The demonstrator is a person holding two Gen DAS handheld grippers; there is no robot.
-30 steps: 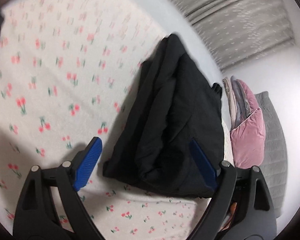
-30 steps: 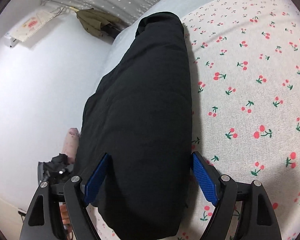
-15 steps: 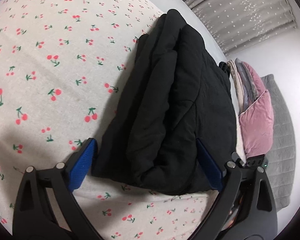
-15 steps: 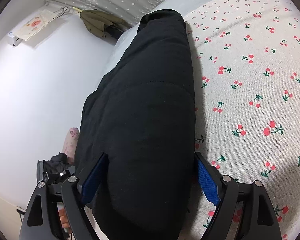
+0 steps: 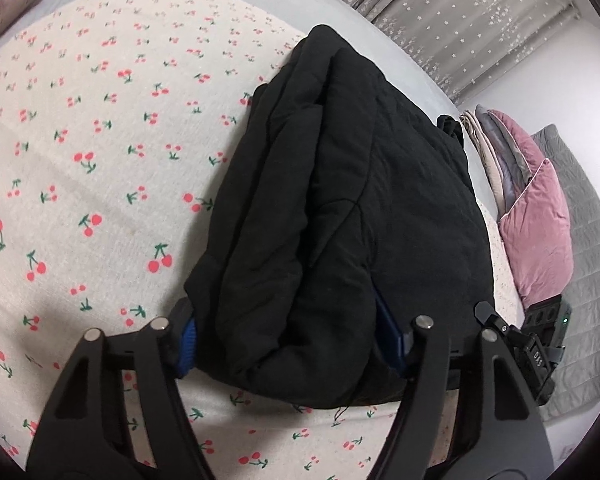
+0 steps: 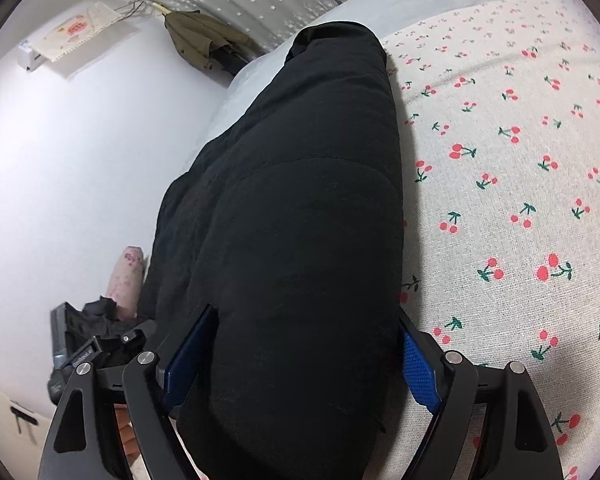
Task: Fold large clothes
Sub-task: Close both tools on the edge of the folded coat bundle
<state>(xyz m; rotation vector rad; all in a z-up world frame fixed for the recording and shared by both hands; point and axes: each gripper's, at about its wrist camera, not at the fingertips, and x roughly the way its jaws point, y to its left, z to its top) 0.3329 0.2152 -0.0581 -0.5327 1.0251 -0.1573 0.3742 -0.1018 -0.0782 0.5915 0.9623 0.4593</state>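
Observation:
A bulky black padded garment lies folded in a thick bundle on the cherry-print bedsheet. My left gripper has closed its blue pads on the near end of the bundle, with fabric bulging between and over them. In the right wrist view the same garment fills the middle. My right gripper straddles its near end, the blue fingers pressed against both sides of the padded roll.
Folded pink and grey bedding is stacked at the bed's right edge. A star-print curtain hangs behind. In the right wrist view a white wall stands left, with an olive garment hanging and the sheet to the right.
My left gripper moved forward over the bundle's end and its jaws narrowed onto the fabric. My right gripper pushed further along the garment, its fingers now against both sides.

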